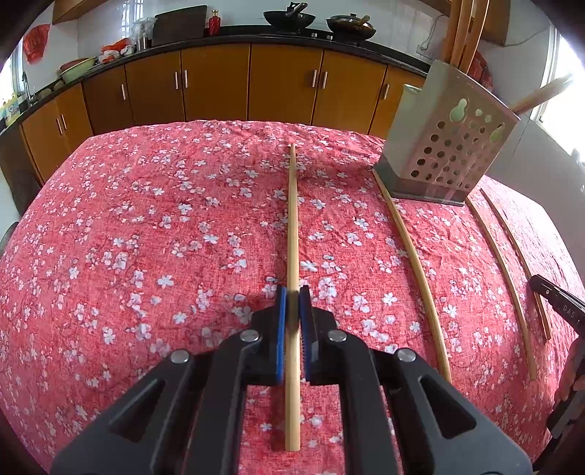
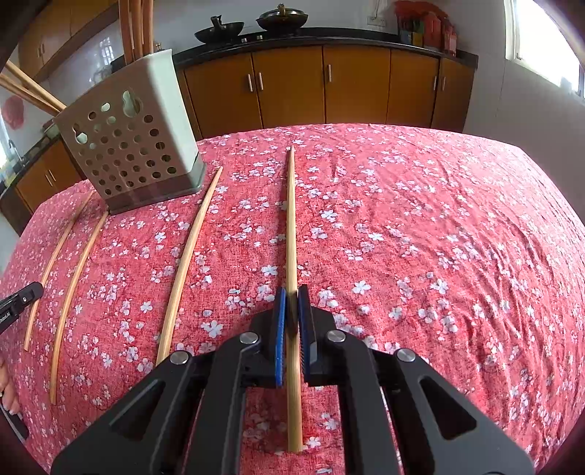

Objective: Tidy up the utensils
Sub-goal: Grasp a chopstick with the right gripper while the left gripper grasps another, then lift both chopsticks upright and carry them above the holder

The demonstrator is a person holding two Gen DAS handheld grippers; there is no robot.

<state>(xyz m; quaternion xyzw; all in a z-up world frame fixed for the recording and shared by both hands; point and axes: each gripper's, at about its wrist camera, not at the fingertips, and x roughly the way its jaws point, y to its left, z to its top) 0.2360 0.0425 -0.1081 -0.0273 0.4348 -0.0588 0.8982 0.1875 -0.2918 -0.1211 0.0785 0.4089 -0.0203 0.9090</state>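
Observation:
In the left wrist view my left gripper (image 1: 292,296) is shut on a pale wooden chopstick (image 1: 292,219), which runs straight ahead over the red floral tablecloth (image 1: 164,237). My right gripper (image 2: 292,296) is likewise shut on a chopstick (image 2: 291,219). A perforated grey utensil holder (image 1: 449,146) stands at the far right, with chopsticks upright in it. The right wrist view has this holder (image 2: 135,146) at the far left. More chopsticks (image 1: 415,263) lie on the cloth between the two grippers, also seen as loose chopsticks (image 2: 188,255) in the right wrist view.
Orange cabinets (image 1: 219,84) under a dark counter with woks (image 1: 289,18) stand beyond the table. The other gripper's black finger (image 1: 559,303) and a hand show at the right edge. A bright window (image 2: 544,47) is at the right.

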